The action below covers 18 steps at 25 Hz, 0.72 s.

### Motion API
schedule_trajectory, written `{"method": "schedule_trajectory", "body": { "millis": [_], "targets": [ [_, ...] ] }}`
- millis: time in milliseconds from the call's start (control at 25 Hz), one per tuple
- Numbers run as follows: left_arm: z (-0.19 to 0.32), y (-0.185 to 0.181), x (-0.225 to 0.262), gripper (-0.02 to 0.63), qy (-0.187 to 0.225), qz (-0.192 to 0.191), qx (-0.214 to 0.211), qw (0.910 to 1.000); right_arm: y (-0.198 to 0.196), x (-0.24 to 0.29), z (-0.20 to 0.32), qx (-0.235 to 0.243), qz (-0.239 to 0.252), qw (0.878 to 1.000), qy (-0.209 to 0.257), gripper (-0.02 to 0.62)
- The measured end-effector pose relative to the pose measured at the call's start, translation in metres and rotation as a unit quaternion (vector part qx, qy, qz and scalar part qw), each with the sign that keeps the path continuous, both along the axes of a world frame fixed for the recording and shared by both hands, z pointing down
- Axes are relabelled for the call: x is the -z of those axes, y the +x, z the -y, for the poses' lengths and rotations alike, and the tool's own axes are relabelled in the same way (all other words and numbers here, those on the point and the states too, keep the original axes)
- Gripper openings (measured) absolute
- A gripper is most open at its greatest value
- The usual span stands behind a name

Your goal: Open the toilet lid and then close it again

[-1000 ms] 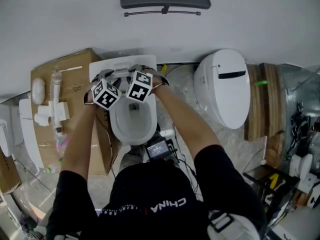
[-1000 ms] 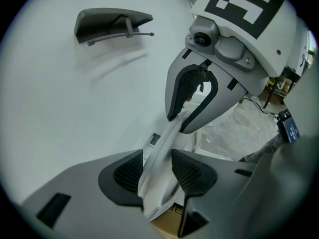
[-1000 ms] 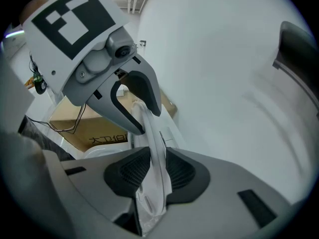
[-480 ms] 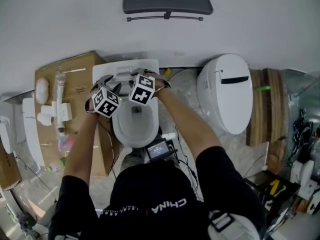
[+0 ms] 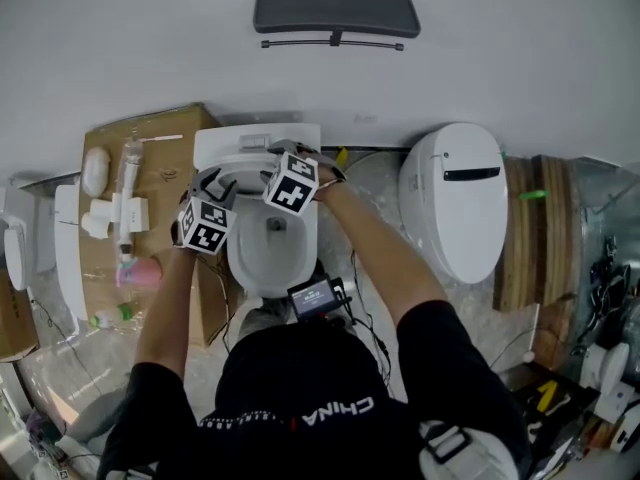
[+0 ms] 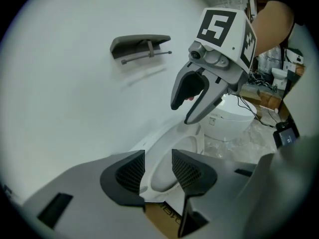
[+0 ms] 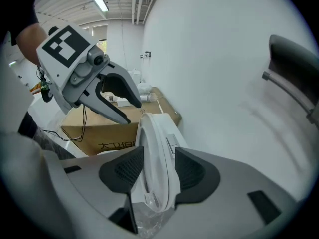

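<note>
The right gripper's (image 7: 158, 172) jaws have just been opening. The lid (image 7: 157, 133) stands edge-on between them, raised nearly upright in front of the tank, and the pads seem to have let go of it rather than to pinch it. Over the same second the left gripper (image 6: 158, 169) has drawn back from the lid toward the left side of the bowl (image 5: 268, 258). Its jaws are spread with nothing in them, and the lid shows only farther off through their gap.

To my eye the opening half of the job is done: the lid stays up on its own while both grippers ease off. What remains is to bring it down again. The right gripper is the better placed for that, since the lid's rim sits right between its pads, while the left is a little way off, low and to the side.
</note>
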<state>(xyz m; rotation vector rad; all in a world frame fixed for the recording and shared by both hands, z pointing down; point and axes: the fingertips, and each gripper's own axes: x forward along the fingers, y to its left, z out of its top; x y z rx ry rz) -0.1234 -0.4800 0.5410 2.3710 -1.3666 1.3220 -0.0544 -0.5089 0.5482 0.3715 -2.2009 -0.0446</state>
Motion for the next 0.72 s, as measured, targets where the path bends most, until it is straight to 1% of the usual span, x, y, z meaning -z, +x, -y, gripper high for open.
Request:
{"method": "schedule_trajectory", "body": {
  "millis": [80, 200, 320, 400, 480, 520, 640, 720],
  "targets": [
    [-0.014, 0.004, 0.005, 0.169, 0.006, -0.009, 0.009, 0.9999, 0.009, 0.010, -0.007, -0.007, 0.009, 1.000, 0.016, 0.187],
    [-0.030, 0.007, 0.014, 0.167, 0.027, -0.022, 0.028, 0.9990, 0.020, 0.024, -0.022, -0.010, 0.015, 0.999, 0.048, 0.186],
    [-0.047, 0.014, 0.024, 0.164, 0.050, -0.043, 0.038, 0.9971, 0.029, 0.033, -0.043, -0.023, 0.020, 0.997, 0.065, 0.164],
    [-0.062, 0.019, 0.034, 0.128, 0.070, -0.052, 0.031, 0.9957, 0.035, 0.039, -0.061, -0.038, 0.025, 0.997, 0.070, 0.119],
    [-0.081, 0.019, 0.043, 0.076, 0.086, -0.057, 0.028, 0.9943, 0.039, 0.044, -0.080, -0.054, 0.024, 0.995, 0.075, 0.069],
    [-0.091, 0.018, 0.047, 0.063, 0.092, -0.063, 0.028, 0.9934, 0.040, 0.045, -0.090, -0.060, 0.021, 0.995, 0.079, 0.049],
    [-0.129, 0.010, 0.053, 0.028, 0.095, -0.080, 0.025, 0.9920, 0.039, 0.046, -0.120, -0.081, 0.012, 0.993, 0.084, 0.031],
    [-0.160, -0.001, 0.053, 0.017, 0.095, -0.081, 0.020, 0.9920, 0.032, 0.048, -0.145, -0.101, 0.015, 0.992, 0.081, 0.024]
  ]
}}
